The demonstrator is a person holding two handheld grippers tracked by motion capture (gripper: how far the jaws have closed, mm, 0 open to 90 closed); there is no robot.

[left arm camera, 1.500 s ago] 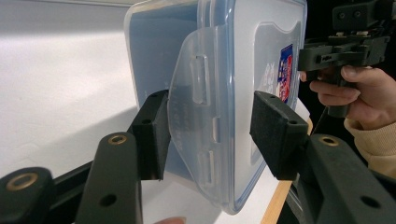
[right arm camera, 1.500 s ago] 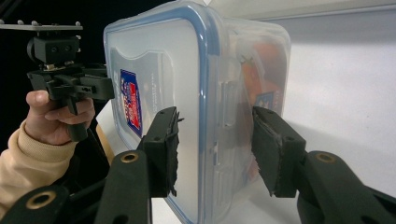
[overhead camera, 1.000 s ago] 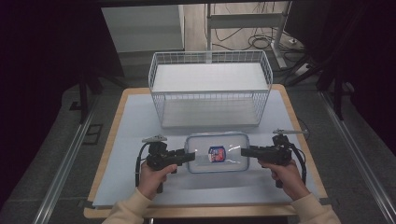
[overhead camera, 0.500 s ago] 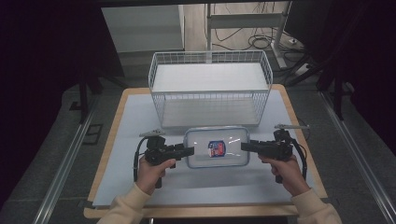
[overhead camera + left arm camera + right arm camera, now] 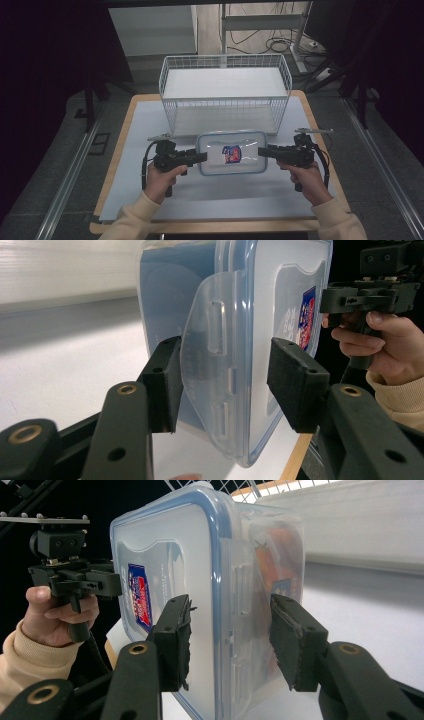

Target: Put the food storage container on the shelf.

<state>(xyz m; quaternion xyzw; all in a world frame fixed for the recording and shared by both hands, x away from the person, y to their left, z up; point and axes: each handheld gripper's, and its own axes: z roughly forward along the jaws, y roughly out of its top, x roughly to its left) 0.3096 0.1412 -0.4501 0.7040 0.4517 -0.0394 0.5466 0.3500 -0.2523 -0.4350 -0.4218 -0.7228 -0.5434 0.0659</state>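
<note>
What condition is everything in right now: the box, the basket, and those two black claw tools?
Plastic food container: lid on, side latch flap swung out, unlatched.
White wire basket: upright on the table, nothing inside.
Left gripper: open, jaws straddling the container's left end.
Right gripper: open, jaws either side of the container's right end.

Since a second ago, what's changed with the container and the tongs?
The container has moved away from the person, toward the wire basket, carried between the left tongs and right tongs at its ends. The basket stayed put.
</note>
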